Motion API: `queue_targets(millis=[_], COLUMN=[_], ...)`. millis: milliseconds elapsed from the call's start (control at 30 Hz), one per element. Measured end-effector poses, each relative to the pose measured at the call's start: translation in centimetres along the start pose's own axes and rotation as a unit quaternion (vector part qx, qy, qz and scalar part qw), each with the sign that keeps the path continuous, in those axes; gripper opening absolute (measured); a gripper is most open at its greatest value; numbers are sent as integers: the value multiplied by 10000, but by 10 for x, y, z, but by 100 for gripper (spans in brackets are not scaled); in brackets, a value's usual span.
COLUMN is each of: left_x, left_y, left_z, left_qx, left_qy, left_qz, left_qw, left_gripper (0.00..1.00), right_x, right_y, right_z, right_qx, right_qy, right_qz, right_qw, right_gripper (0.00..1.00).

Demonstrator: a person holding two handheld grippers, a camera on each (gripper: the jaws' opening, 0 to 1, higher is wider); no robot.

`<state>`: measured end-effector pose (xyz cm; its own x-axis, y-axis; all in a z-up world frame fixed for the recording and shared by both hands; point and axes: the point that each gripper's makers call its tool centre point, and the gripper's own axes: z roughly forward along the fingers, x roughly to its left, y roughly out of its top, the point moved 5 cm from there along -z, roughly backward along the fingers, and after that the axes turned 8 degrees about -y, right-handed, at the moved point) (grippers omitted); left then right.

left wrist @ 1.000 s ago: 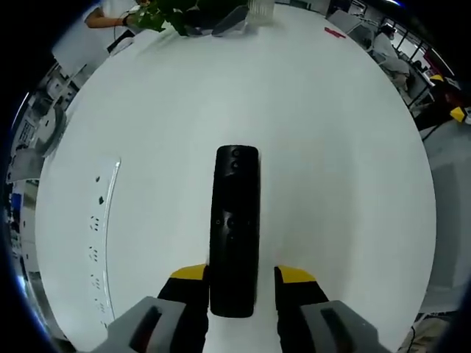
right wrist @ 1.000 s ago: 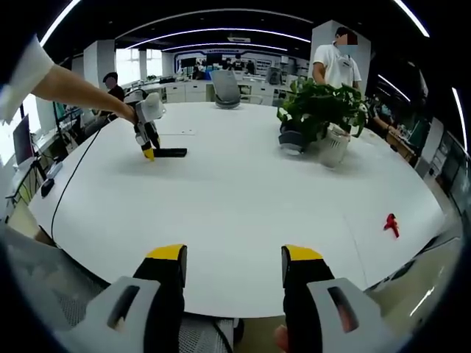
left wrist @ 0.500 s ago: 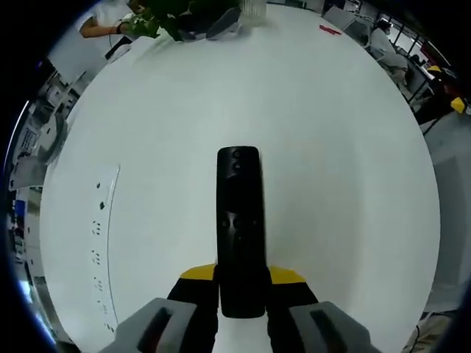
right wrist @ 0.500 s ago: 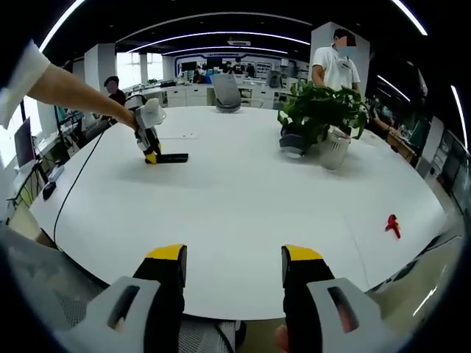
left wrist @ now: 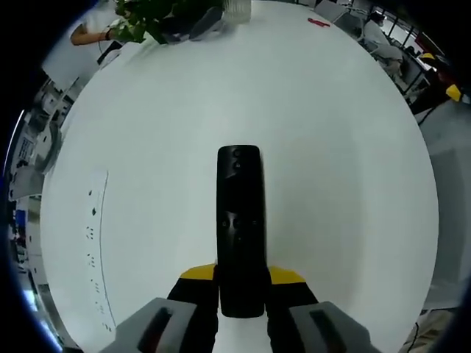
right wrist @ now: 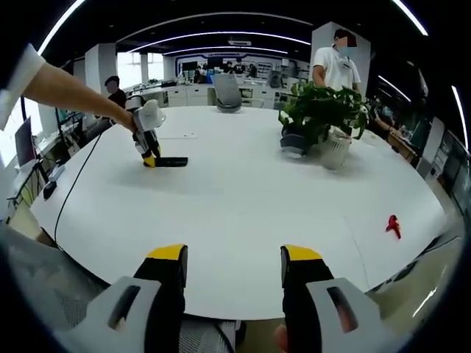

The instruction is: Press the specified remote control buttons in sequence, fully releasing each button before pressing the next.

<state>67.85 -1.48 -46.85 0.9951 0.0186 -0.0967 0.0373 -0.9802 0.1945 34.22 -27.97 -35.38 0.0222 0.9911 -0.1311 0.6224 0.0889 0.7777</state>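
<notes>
**Remote clamped by the left hand-held gripper on the white table**

A large round white table [right wrist: 243, 213] was seen across both views, set in an open office with ceiling light strips. On its far side, in the right gripper view, a leafy potted plant [right wrist: 324, 110] stood beside a white pot [right wrist: 333, 153], and a person in a white shirt [right wrist: 337, 66] was standing behind it. A grey office chair [right wrist: 227, 90] was placed at the far edge of the table.

The black remote control [left wrist: 238, 228] was lying flat on the table, with its length running straight away from the left gripper view. Its near end was clamped between the yellow-tipped jaws of the left hand-held gripper [left wrist: 241, 283], which were closed against its two sides. In the right gripper view, the same remote was seen well apart, at the left of the table, with a sleeved arm [right wrist: 70, 84] reaching to it.

The right hand-held gripper [right wrist: 232, 268] was held near the table's edge with its jaws parted and nothing between them.

A small red object [right wrist: 392, 224] was lying near the right edge of the table.
</notes>
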Motion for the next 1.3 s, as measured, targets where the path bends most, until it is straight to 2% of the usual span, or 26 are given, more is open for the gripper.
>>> queue_targets(millis=[467,933,1300], left_x=[-18,-47,-72], left_y=[2,0,5], left_z=[4,10,14], left_qx=[79,-219,-72], left_qy=[-5,-42,-60], left_qz=[107,69,166], left_qw=[9999,9997,9998], left_gripper=[23,23,23], right_x=[5,11,12], right_y=[-1,-3,-2], right_z=[1,1,0], right_qx=[67,155,85], right_qy=[72,193,228], right_qz=[-132,-285,-295], right_qw=[9999,9993,9993], right_gripper=[54,53,51])
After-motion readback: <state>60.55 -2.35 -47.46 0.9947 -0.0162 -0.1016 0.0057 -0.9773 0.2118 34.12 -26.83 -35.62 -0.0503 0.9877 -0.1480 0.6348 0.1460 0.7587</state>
